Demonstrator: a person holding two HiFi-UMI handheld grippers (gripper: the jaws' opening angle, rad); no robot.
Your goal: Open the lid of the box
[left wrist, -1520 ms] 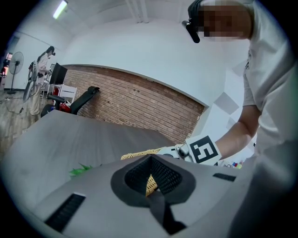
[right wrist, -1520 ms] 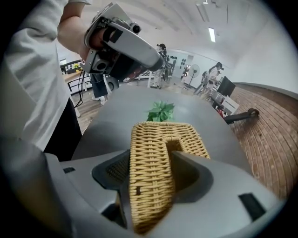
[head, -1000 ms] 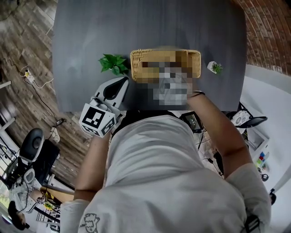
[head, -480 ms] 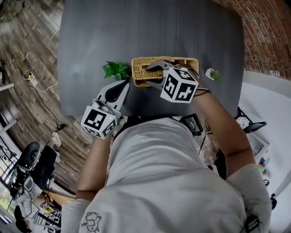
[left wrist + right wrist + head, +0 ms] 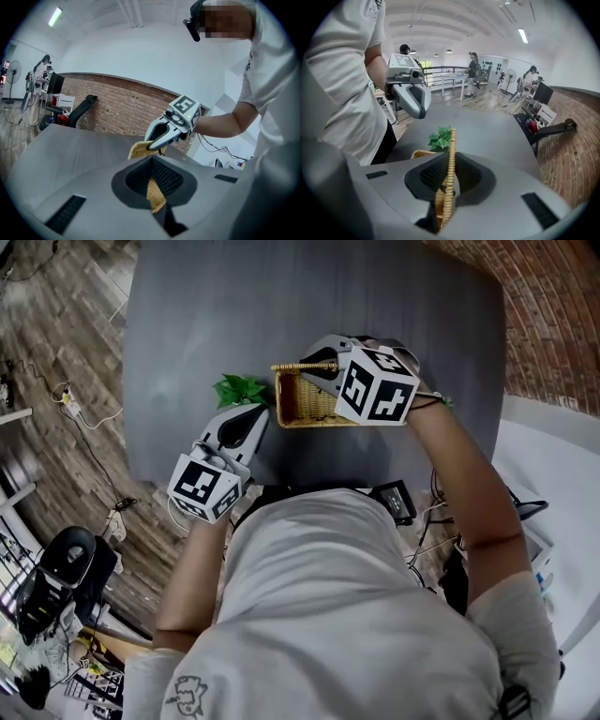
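gripping the lid (image 5: 302, 366) by its wicker rim, our right gripper (image 5: 317, 367) has just been closing its jaws, and the pads now pinch that rim, which stands on edge between them in the right gripper view. the lid is lifted off the box (image 5: 305, 407), whose woven inside shows open below it. the box sits on the grey table (image 5: 281, 296), toward the side nearest us. our left gripper (image 5: 258, 412) is clenched on the box's left end: a strip of wicker is caught between its jaws in the left gripper view. a small green plant (image 5: 241, 388) stands just left of the box
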